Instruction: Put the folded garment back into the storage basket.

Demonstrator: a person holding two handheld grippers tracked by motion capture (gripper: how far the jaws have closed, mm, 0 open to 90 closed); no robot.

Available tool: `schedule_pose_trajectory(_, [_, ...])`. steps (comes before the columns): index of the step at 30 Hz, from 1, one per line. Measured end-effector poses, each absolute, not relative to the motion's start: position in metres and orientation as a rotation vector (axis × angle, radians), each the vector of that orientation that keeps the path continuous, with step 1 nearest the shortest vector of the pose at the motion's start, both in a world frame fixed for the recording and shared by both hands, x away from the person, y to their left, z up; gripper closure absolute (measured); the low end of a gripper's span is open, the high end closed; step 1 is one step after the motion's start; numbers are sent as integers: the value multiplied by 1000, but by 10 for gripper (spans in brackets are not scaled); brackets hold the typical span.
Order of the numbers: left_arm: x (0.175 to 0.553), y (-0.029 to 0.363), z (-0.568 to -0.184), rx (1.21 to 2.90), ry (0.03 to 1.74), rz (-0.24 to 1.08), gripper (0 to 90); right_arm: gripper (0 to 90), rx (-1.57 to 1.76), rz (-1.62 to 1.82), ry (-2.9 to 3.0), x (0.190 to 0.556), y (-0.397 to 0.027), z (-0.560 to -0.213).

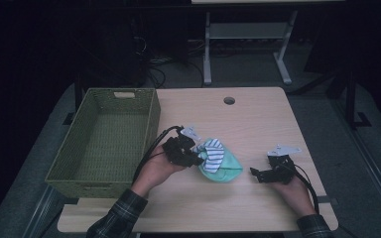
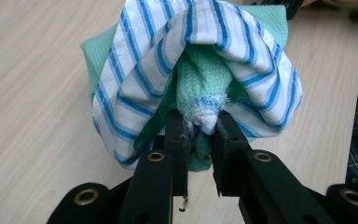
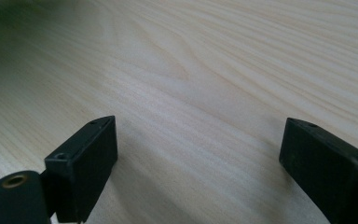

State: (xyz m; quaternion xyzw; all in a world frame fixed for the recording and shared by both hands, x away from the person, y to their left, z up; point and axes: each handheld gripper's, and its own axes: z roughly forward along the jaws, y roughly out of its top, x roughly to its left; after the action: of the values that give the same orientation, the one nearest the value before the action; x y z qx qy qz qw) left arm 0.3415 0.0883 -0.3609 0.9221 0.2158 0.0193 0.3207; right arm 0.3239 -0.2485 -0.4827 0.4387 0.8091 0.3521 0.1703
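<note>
Left gripper pinching striped-and-green cloth bundle, right gripper wide open, empty, basket in high view.

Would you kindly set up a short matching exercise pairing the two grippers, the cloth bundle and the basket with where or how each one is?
Things:
1. left gripper
2. right gripper
3. cloth bundle
4. green basket

States:
A. jaws wide apart over bare wood
B. stands at the table's left end with nothing in it
C. jaws shut on fabric
D. green and blue-striped, lies mid-table

Pairs: 1-C, 2-A, 3-D, 4-B
</note>
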Motion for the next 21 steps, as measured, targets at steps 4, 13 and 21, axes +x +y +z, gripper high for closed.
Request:
schedule_pose_trajectory(4, [344,93,-350,2417,564,63,776,108,1247,1000,2298,324,-249,-483])
schedule_pose_trajectory(13, [347,109,-328,2403,586,113,777,108,1246,999,2298,324,-249,-483])
schedule_pose_trajectory(21, [348,125,-317,2392,616,146,776,108,1246,999,2299,324,-249,-483])
